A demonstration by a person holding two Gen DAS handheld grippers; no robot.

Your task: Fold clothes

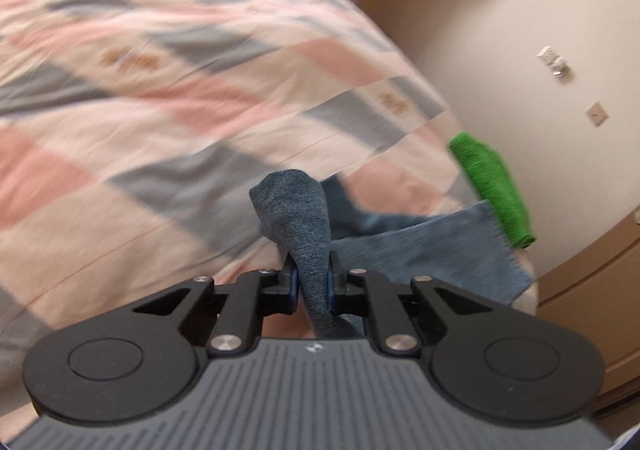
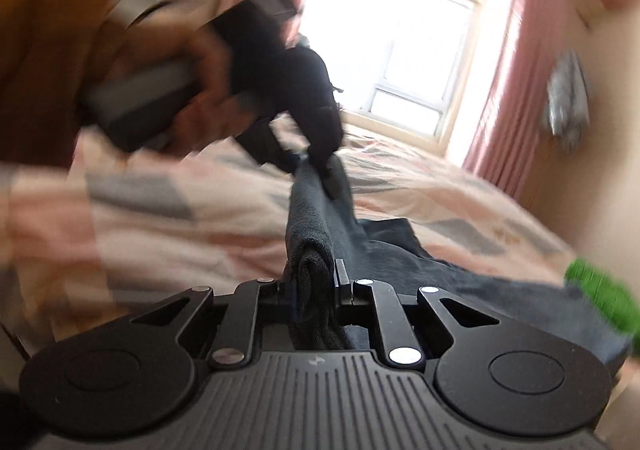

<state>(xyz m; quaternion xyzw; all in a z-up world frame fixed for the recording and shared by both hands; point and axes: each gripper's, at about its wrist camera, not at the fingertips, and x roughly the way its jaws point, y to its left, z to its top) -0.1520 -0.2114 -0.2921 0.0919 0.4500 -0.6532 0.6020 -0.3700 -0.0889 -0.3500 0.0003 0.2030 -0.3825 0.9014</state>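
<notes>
A blue cloth [image 1: 424,250] lies partly on the bed near its right edge. My left gripper [image 1: 312,282] is shut on a bunched fold of it, which sticks up between the fingers. In the right wrist view the same cloth [image 2: 384,246] looks dark against the window light. My right gripper [image 2: 316,282] is shut on another rolled edge of it. The cloth stretches from there up to the left gripper [image 2: 316,158], held in the person's hand [image 2: 200,90]. Both views are blurred by motion.
The bed has a pink, grey and cream patterned cover [image 1: 180,70]. A green cloth [image 1: 492,190] lies at the bed's right edge, also in the right wrist view [image 2: 604,298]. A wall, pink curtains [image 2: 516,90], a bright window and wooden furniture [image 1: 592,298] surround the bed.
</notes>
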